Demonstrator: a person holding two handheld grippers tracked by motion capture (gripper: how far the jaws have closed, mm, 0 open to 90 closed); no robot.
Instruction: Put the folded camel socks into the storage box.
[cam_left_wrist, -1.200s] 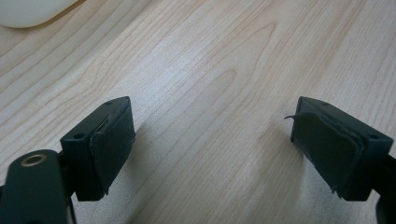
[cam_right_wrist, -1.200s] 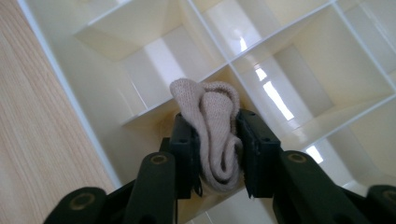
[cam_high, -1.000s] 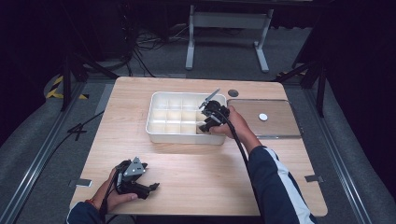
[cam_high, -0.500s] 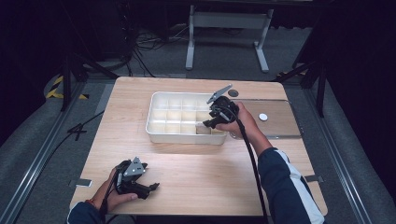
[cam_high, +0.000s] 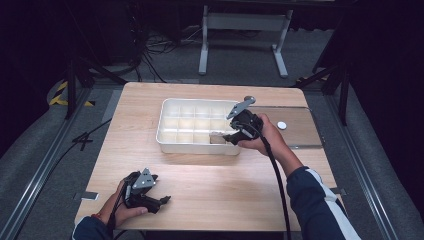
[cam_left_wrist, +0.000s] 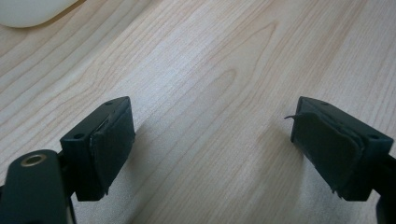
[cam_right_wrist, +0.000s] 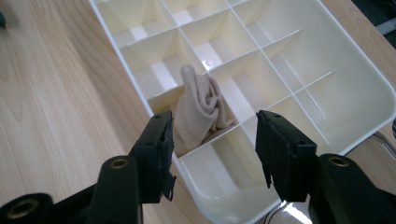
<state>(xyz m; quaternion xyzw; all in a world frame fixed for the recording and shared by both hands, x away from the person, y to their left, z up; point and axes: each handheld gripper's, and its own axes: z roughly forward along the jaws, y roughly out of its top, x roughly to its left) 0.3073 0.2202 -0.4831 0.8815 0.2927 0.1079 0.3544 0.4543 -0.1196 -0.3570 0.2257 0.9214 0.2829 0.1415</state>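
While it sits loose: cloth (cam_right_wrist: 200, 109) = small beige bunched piece, standing in a near-row cell of the tray, close to the tray's right end in the high view (cam_high: 217, 138)
Tray: white divided tray (cam_high: 172, 142), many cells, mid desk, about 12 o'clock of the person; other cells look bare
Right gripper: right gripper (cam_right_wrist: 212, 144) hovering over the tray's near-right corner, fingers (cam_right_wrist: 158, 140) parted wide, nothing between them; cloth lies just ahead of the left-hand finger, not touching as far as I can tell
Left gripper: left gripper (cam_left_wrist: 212, 144) low over bare desk (cam_left_wrist: 224, 70) around 7 o'clock, well apart from tray; fingers spread, holding nothing
Step in hand (judgement): looks like cloth placed in cell or about to be picked, cannot tell which
Doing it well: keep fingers clear of the thin cell walls, come straight down or up so the tray isn't dragged; if regrasping, pinch the upper fold of the cloth, not the divider
Other: small white round disc (cam_high: 282, 125) on the darker board at 2 o'clock
Writing/brands: none readable anywhere
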